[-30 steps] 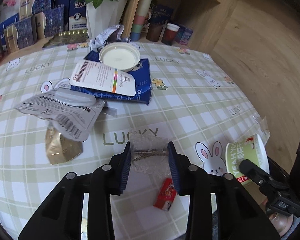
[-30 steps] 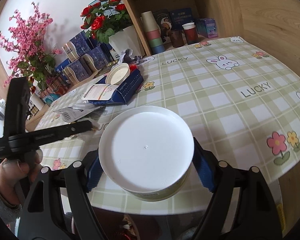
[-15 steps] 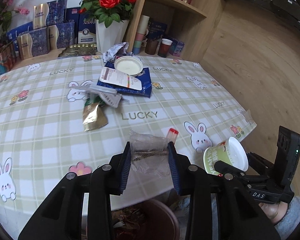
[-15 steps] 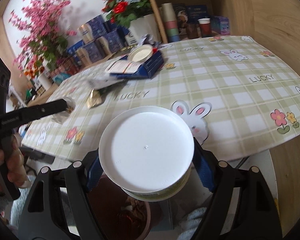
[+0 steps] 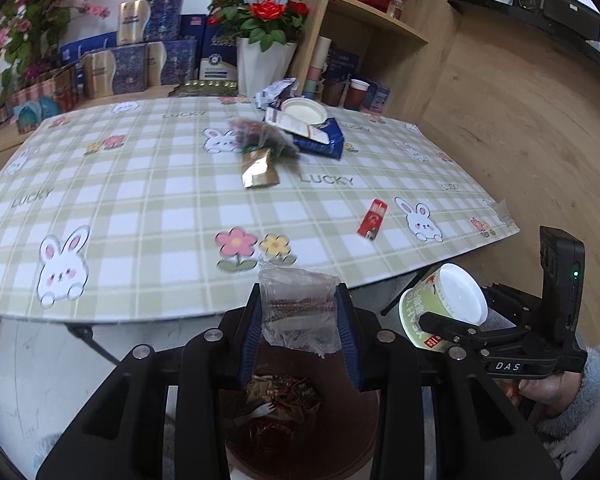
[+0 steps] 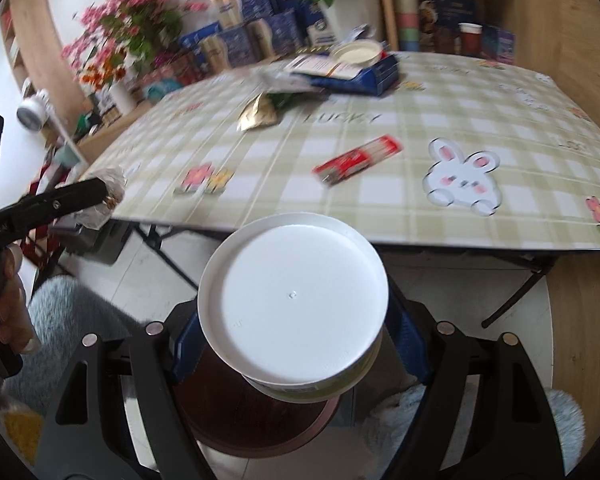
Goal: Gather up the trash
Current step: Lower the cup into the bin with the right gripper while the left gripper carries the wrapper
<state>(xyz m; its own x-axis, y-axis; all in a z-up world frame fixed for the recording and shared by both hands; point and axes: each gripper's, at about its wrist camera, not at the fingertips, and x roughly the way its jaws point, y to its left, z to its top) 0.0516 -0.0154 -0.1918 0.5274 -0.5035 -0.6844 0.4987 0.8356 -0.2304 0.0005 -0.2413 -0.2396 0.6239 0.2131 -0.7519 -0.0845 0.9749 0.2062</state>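
Two grippers are held past the near edge of the table [image 5: 148, 184], above a brown bin [image 5: 300, 436] on the floor. The left gripper [image 5: 300, 312] is clamped on a crumpled clear wrapper [image 5: 298, 308], which hangs directly over the bin (other scraps are seen inside it). The right gripper [image 6: 296, 344] is closed on a green cup [image 6: 300, 304] with a white lid, also over the bin [image 6: 256, 412]. On the checked tablecloth, a red packet [image 5: 373, 219] lies near the edge, and a gold pouch [image 5: 259, 168] lies farther back, beside a blue pack [image 5: 320, 142].
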